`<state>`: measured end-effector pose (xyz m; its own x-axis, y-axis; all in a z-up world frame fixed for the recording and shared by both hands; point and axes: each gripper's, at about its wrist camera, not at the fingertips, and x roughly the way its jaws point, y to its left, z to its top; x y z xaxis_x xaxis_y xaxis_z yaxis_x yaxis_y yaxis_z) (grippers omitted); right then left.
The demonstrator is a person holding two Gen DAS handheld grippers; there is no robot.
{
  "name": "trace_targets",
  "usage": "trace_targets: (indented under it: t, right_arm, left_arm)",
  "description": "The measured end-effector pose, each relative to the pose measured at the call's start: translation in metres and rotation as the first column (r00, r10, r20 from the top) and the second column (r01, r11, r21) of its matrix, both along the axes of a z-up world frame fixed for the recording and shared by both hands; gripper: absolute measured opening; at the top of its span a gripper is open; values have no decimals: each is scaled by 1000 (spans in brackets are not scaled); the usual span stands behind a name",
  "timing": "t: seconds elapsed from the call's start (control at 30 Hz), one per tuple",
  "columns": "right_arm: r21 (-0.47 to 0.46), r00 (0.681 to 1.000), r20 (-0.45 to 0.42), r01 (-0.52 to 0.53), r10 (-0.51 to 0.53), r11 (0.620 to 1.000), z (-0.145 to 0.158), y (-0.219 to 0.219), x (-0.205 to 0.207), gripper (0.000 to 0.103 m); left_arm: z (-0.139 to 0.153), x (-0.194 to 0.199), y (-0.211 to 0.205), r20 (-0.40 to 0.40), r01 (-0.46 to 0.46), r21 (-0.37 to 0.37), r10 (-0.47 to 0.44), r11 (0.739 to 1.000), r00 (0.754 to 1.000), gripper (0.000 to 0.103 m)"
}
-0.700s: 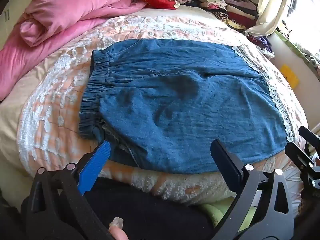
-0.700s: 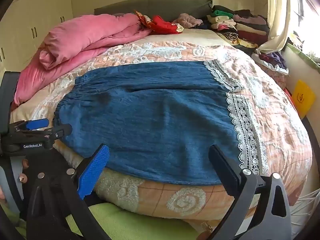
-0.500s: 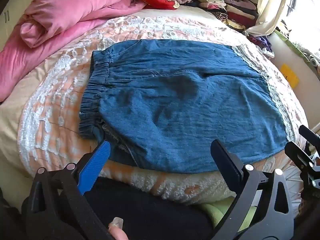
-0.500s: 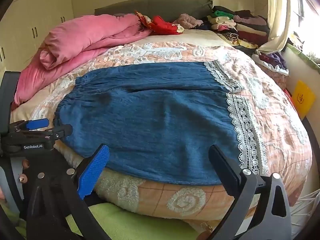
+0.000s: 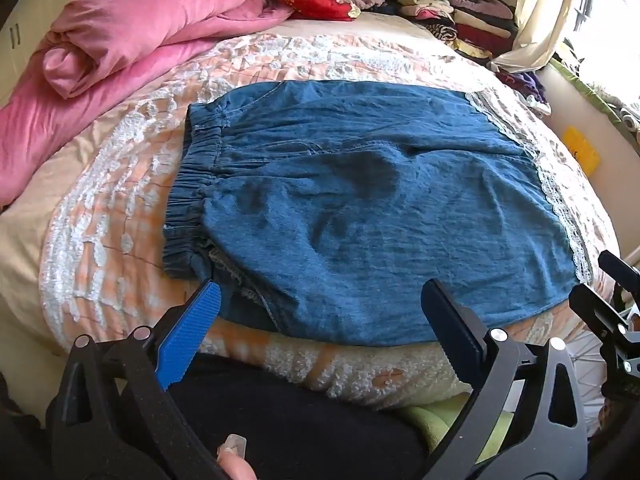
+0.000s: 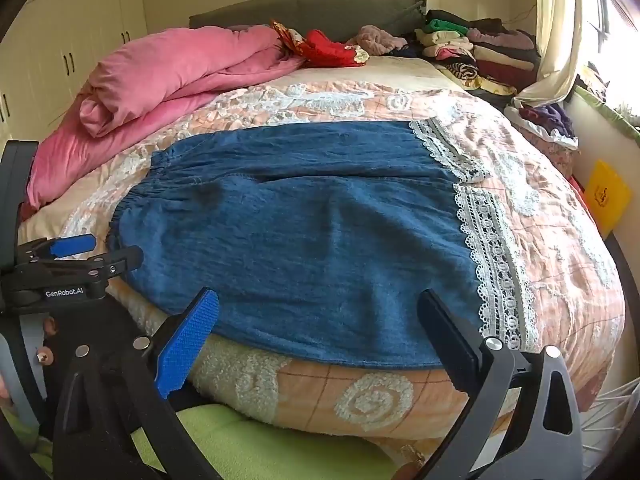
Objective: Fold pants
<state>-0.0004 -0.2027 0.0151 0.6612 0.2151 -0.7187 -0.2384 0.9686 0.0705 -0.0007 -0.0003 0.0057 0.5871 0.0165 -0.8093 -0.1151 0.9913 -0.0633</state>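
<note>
Left wrist view shows the blue pants (image 5: 372,208) spread flat across the bed (image 5: 100,216), waistband toward the pink duvet (image 5: 120,36), lace hems at the opposite end. The left gripper (image 5: 320,328) hangs just short of the pants' near edge, fingers fully spread and empty; the right gripper (image 6: 316,328) likewise. A likely slip: pinching the quilt along with the denim, or catching one layer only, skewing the fold.
</note>
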Motion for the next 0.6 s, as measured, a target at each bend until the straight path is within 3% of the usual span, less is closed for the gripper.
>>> trace_targets:
  t: [0.6]
  right_arm:
    - [-7,1000,-2,1,-1,1000,0,1,1,99]
  left_arm:
    - [1,-2,1,5,3,5,-3,1000,1000,94]
